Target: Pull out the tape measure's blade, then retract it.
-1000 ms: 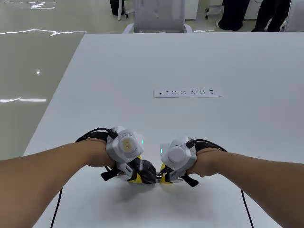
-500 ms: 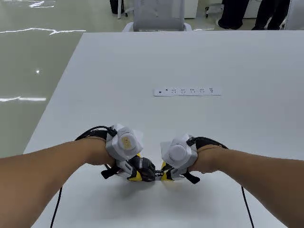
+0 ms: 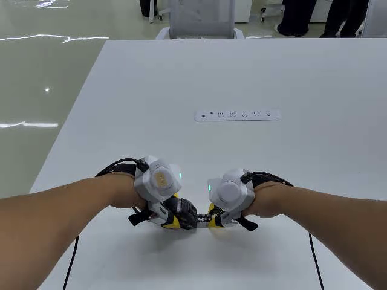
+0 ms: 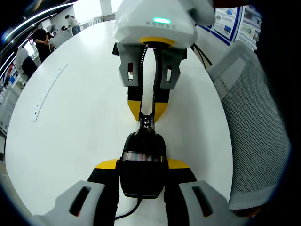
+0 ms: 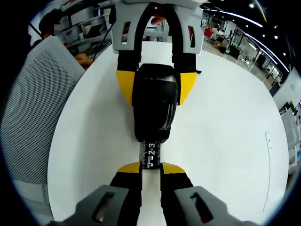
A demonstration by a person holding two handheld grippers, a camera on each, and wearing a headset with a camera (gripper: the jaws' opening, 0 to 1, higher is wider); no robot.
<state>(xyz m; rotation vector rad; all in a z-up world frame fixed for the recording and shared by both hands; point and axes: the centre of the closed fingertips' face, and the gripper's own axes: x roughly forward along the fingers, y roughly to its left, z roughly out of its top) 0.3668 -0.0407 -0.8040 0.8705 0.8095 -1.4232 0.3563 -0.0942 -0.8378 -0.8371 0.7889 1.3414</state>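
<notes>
Blade extraction, early stage: tape measure case (image 5: pixel 155 101) is clamped between the jaws of the left gripper (image 4: pixel 142 164), near the tabletop (image 3: pixel 242 78) front edge. The blade (image 5: pixel 151 153) is pinched at its tip by the closed jaws of the right gripper (image 5: pixel 151 169). The pull is best kept straight, with the case steadied.

The digits 2 and 3 can be read on the blade (image 5: pixel 151 153), just where it leaves the black tape measure (image 5: pixel 154 101). Faint lettering beside the green light on the white housing of the right gripper (image 4: pixel 146 113) cannot be made out. The marks along the power strip (image 3: pixel 237 115) are too small to read.
</notes>
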